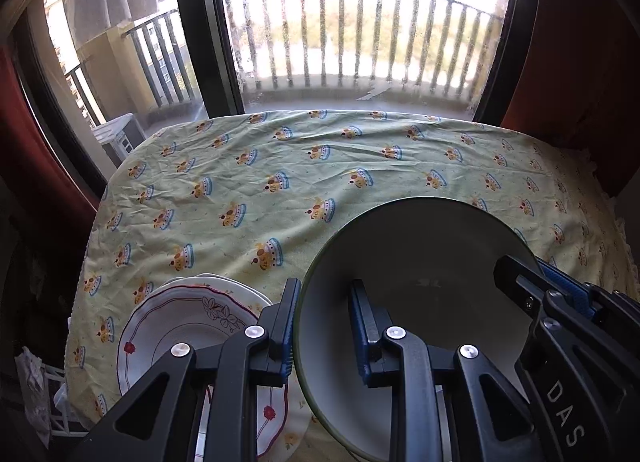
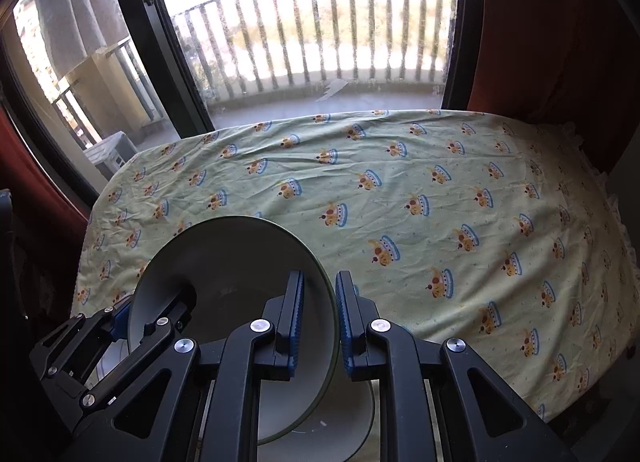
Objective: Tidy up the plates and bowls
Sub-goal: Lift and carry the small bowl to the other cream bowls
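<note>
A large pale bowl with a green rim (image 1: pixel 420 262) is held above the table near its front edge; it also shows in the right wrist view (image 2: pixel 232 262). My left gripper (image 1: pixel 324 326) straddles its left rim, one finger outside and one inside, with a gap still showing at the inner pad. My right gripper (image 2: pixel 320 318) is shut on the bowl's right rim and appears in the left wrist view (image 1: pixel 552 286). A white floral plate (image 1: pixel 180 322) sits on a stack under my left gripper. A white dish (image 2: pixel 340 422) lies under the bowl.
The table carries a yellow-green cloth with a crown pattern (image 1: pixel 320 166), stretching to the window (image 1: pixel 360 42) at the back. Red curtains (image 2: pixel 560 22) hang at both sides. A white wire rack (image 1: pixel 44 394) stands off the table's left edge.
</note>
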A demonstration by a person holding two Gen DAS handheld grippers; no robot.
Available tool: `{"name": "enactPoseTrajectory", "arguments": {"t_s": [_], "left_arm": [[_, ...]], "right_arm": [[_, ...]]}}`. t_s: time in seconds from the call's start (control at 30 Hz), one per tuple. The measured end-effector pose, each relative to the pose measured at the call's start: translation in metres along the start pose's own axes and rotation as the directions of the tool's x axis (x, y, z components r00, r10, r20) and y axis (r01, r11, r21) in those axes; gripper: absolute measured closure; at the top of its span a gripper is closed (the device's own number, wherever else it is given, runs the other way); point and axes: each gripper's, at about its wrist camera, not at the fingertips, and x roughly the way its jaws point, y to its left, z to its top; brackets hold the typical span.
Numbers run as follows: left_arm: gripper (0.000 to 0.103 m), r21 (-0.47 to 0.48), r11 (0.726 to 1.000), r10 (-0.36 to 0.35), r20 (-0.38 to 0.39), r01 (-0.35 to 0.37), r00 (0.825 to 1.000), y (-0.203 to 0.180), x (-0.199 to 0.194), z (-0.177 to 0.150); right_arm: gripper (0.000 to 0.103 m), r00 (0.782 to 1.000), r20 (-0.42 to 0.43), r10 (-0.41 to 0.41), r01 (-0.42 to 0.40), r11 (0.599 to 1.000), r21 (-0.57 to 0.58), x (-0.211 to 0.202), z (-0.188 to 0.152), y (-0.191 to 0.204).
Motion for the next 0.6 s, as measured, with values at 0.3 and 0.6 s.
{"name": "enactPoseTrajectory", "arguments": {"t_s": [0.3, 0.6], "left_arm": [[0.081, -0.002, 1.0, 0.003, -0.041, -0.003, 0.999, -0.011, 0.002, -0.035], [0.081, -0.005, 1.0, 0.002, -0.094, -0.002, 0.996, -0.013, 0.011, -0.055]], "right_arm": [[0.083, 0.999, -0.044, 0.005, -0.006, 1.0, -0.01, 0.001, -0.035, -0.015], [0.083, 0.995, -0.1, 0.003, -0.005, 1.0, -0.021, 0.009, -0.058, -0.021]]}}
